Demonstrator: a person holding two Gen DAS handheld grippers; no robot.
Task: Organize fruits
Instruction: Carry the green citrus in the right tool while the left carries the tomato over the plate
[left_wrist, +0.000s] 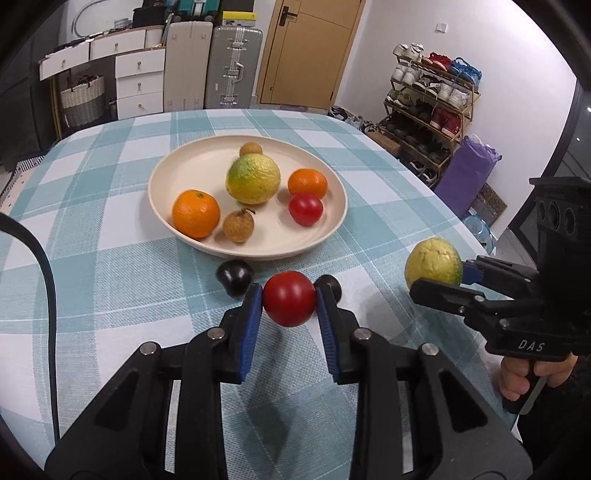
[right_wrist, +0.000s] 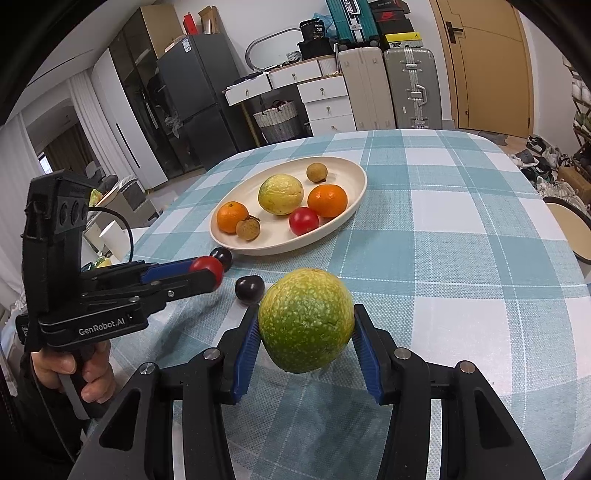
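Note:
My left gripper (left_wrist: 289, 295) is shut on a red tomato (left_wrist: 289, 299), its blue pads pressing both sides just above the checked cloth. Two dark plums (left_wrist: 235, 275) (left_wrist: 330, 283) lie on the cloth right behind it. The cream plate (left_wrist: 184, 166) beyond holds two oranges (left_wrist: 195, 213), a yellow-green fruit (left_wrist: 253, 179), a second tomato (left_wrist: 305, 208) and two brown longans (left_wrist: 238, 226). My right gripper (right_wrist: 306, 325) is shut on a green-yellow fruit (right_wrist: 306, 319), held over the cloth to the right of the left gripper (right_wrist: 207, 271) and in front of the plate (right_wrist: 354, 177).
The checked tablecloth (right_wrist: 461, 240) stretches bare to the right of the plate. A black cable (left_wrist: 44, 266) hangs at the left. A round stool (right_wrist: 570, 225) stands off the table's right edge, and a shoe rack (left_wrist: 432, 99) is against the far wall.

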